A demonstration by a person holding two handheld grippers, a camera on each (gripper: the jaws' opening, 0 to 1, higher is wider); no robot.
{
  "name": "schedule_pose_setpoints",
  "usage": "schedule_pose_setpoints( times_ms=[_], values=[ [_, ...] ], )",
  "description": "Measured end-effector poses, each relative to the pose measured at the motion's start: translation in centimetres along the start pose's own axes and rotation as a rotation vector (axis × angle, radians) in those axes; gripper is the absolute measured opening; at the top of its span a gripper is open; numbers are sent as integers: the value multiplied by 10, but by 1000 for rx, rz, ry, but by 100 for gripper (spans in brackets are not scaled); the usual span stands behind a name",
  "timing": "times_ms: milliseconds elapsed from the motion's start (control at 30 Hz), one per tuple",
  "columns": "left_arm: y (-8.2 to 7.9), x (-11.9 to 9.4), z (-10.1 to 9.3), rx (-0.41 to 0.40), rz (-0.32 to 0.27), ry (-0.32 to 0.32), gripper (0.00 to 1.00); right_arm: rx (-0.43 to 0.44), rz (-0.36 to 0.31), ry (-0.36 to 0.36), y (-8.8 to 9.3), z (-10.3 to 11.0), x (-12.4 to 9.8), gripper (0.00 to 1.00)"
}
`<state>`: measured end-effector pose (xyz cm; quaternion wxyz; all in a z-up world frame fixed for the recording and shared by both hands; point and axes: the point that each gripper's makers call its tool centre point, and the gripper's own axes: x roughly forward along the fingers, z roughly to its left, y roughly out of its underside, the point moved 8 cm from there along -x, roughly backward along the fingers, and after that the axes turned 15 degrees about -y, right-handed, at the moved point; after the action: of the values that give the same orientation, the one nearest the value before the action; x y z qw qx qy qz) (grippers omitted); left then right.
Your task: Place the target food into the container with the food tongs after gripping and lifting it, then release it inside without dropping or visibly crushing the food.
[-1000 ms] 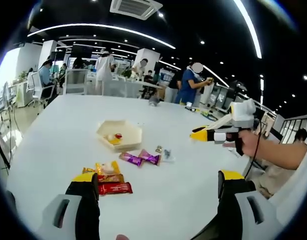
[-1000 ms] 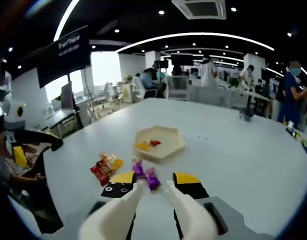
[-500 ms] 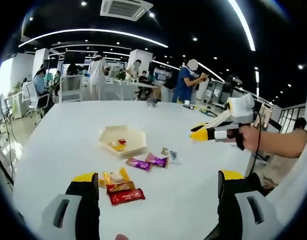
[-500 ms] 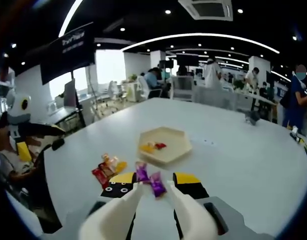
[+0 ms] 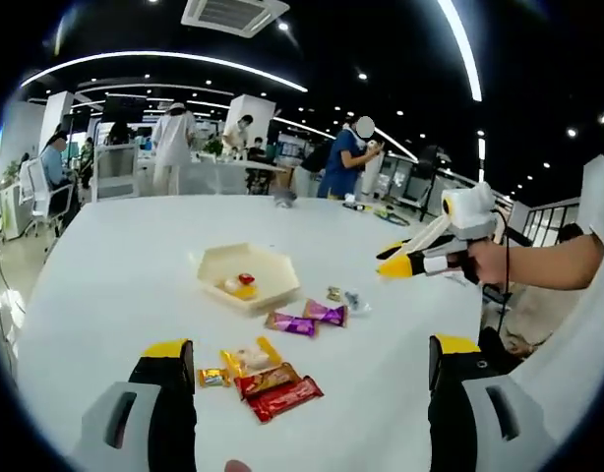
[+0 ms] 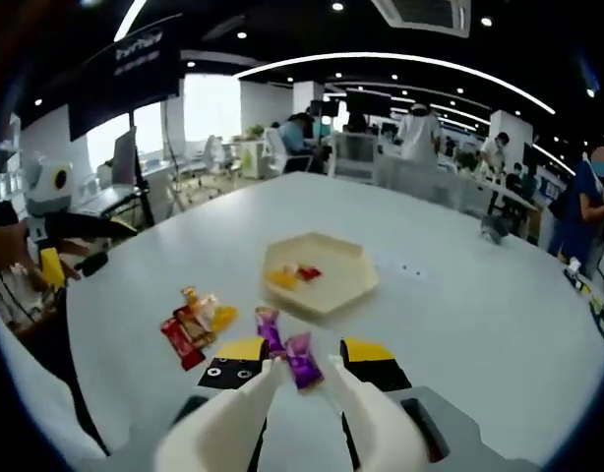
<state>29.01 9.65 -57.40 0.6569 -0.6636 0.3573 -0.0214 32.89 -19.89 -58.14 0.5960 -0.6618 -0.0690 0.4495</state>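
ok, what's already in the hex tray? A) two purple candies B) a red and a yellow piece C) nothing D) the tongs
B: the hex tray holds a red piece and a yellow piece, while the purple candies lie on the table in front of it.

We see bare white table [image 6: 499, 295] right of the hexagonal tray [image 6: 327, 282]; purple candies [image 6: 287, 346] and red and yellow wrappers [image 6: 189, 324] crowd its near side.
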Motion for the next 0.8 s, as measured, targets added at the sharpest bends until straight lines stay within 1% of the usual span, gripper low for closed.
schedule_pose_setpoints(
  times_ms=[33, 100, 133, 167, 200, 233, 267, 333, 367, 433, 567, 733, 800],
  values=[
    [-1, 0, 2, -1, -1, 0, 99, -1, -2, 3, -1, 1, 2, 28],
    [-2, 0, 7, -5, -13, -2, 99, -19, 14, 1, 0, 1, 7, 28],
    [-1, 1, 10, -10, -15, -2, 99, -25, 18, -5, 0, 1, 13, 28],
    [2, 4, 13, -12, -4, -9, 99, -28, 22, -4, 0, 1, 15, 28],
    [4, 4, 15, -15, 23, -23, 99, -27, 37, -10, 1, 1, 17, 28],
    [4, 3, 14, -16, 23, -22, 99, -28, 36, -13, 0, 2, 17, 28],
    [3, 1, 14, -18, 10, -15, 99, -40, 27, -23, -1, 3, 20, 28],
    [3, 0, 14, -18, 2, -7, 99, -54, 44, -20, 0, 0, 24, 28],
    [3, 0, 15, -10, 9, -9, 99, -54, 43, -22, 0, -1, 25, 28],
    [4, -1, 17, 2, 9, -21, 99, -60, 43, -27, 1, -2, 27, 28],
    [1, -8, 21, -29, -12, -46, 99, -104, 74, -44, 4, -5, 30, 28],
    [0, -8, 22, -45, -30, -69, 99, -126, 58, -56, 6, -12, 34, 29],
    [1, -8, 22, -53, -29, -81, 99, -141, 55, -70, 7, -14, 36, 29]
  ],
)
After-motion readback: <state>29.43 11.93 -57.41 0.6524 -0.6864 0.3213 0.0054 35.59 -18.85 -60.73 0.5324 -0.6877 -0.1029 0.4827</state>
